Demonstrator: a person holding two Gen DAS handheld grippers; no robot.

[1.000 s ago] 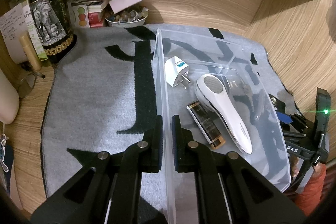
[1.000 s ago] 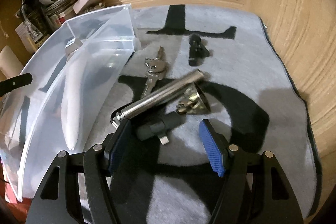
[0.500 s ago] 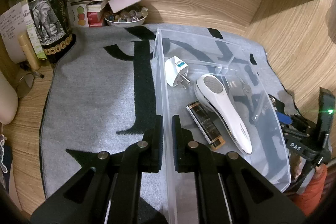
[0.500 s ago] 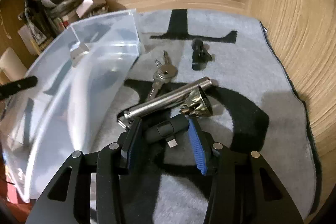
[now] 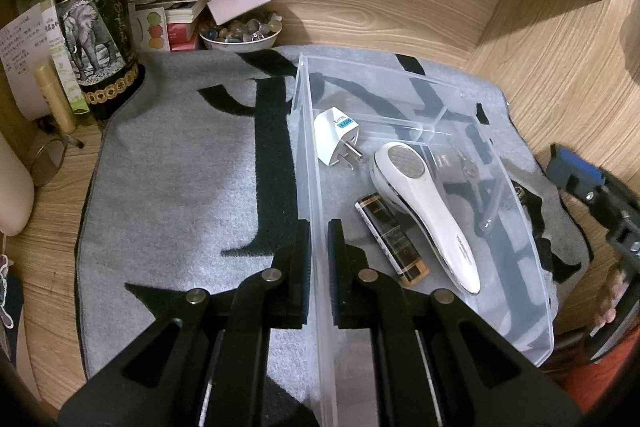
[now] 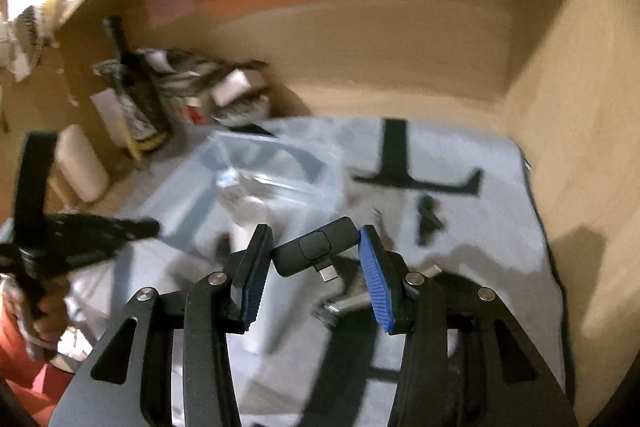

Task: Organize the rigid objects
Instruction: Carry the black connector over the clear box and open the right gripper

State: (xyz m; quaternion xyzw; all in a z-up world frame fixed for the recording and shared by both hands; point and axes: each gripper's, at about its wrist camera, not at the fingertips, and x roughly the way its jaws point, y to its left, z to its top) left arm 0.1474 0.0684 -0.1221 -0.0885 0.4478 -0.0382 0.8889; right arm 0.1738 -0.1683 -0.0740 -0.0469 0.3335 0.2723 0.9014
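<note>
My left gripper (image 5: 319,259) is shut on the near left wall of the clear plastic bin (image 5: 310,163), which sits on a grey mat. Inside the bin lie a white plug adapter (image 5: 334,139), a white handheld device (image 5: 424,203) and a black and gold bar (image 5: 392,239). My right gripper (image 6: 314,267) is shut on a small black USB adapter (image 6: 314,251) and holds it in the air above the mat, right of the bin (image 6: 260,167). A silver tube (image 6: 344,303) and a small black clip (image 6: 428,219) lie on the mat below, blurred.
A dark bottle (image 5: 94,39), stacked papers and a bowl of small items (image 5: 240,31) crowd the back left corner. Wooden walls close the back and right sides. The grey mat (image 5: 180,179) has bare room left of the bin. A hand (image 6: 44,311) holds the left tool.
My right gripper shut on the black USB adapter, then lifted it off the mat; its view now tilts up toward the back wall. The left gripper and bin stayed still.
</note>
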